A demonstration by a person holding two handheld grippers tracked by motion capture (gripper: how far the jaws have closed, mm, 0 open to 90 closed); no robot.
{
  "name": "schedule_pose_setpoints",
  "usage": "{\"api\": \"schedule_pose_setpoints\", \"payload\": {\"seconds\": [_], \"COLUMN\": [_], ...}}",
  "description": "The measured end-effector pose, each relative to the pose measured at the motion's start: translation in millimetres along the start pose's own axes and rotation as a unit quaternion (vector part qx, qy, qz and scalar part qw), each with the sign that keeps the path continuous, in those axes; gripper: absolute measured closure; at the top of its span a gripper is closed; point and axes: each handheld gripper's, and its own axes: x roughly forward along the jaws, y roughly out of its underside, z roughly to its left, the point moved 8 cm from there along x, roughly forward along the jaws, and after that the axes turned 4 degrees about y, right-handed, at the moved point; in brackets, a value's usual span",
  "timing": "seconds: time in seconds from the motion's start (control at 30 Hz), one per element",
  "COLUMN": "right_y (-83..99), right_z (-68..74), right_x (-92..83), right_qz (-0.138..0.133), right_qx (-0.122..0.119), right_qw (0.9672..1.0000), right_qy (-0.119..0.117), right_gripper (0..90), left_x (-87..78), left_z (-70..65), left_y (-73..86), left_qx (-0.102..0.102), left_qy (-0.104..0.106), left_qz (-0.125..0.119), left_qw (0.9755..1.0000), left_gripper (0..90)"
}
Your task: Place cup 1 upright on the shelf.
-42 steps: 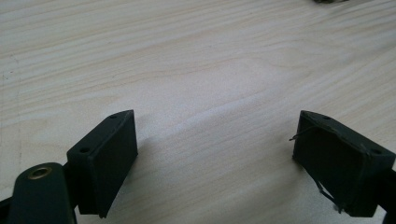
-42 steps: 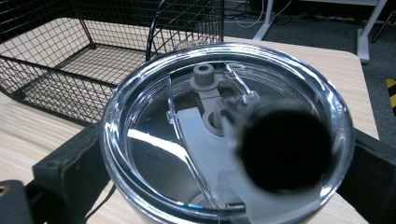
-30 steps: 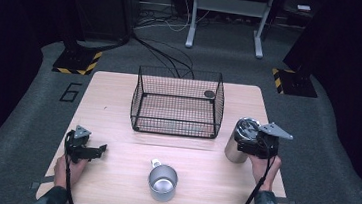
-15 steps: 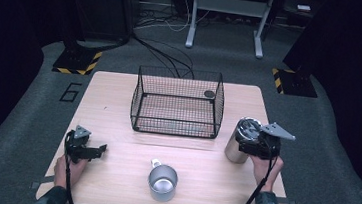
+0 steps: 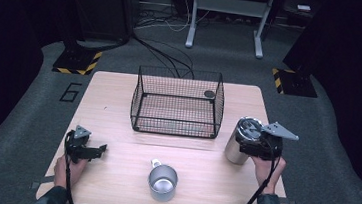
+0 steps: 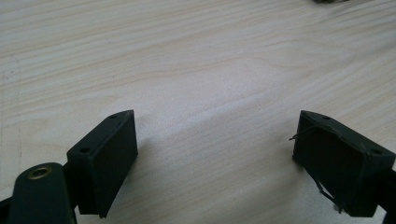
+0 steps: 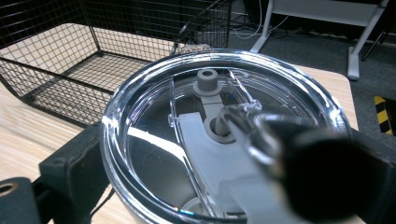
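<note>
Right gripper (image 5: 246, 138): clamped around the lidded steel tumbler (image 5: 237, 146), held upright beside the wire basket (image 5: 177, 101).
Left gripper (image 5: 95, 150): jaws seen spread, nothing between them, kept low over the table (image 5: 118, 106).

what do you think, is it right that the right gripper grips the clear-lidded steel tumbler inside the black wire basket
Not inside. The right gripper grips the clear-lidded steel tumbler outside the black wire basket, on the wooden table just off its right side, as the high view shows.
</note>
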Motion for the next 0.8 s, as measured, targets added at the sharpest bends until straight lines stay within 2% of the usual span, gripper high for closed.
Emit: {"api": "schedule_pose_setpoints", "payload": {"seconds": [0.43, 0.8], "right_y": [-11.0, -22.7], "right_z": [15.1, 31.1], "right_x": [-2.5, -0.8], "right_qz": [-0.001, 0.003], "right_qx": [-0.006, -0.020], "right_qw": [0.9998, 0.9992], "right_qy": [-0.017, -0.035], "right_gripper": [3.4, 3.4], "left_x": [-0.2, -0.1], "left_z": [0.1, 0.0], "left_y": [0.1, 0.1], "left_qx": [0.000, 0.000], "left_qy": [-0.001, 0.000], "left_qz": [0.001, 0.001], "left_qw": [1.0000, 1.0000], "left_gripper": [13.5, 13.5]}}
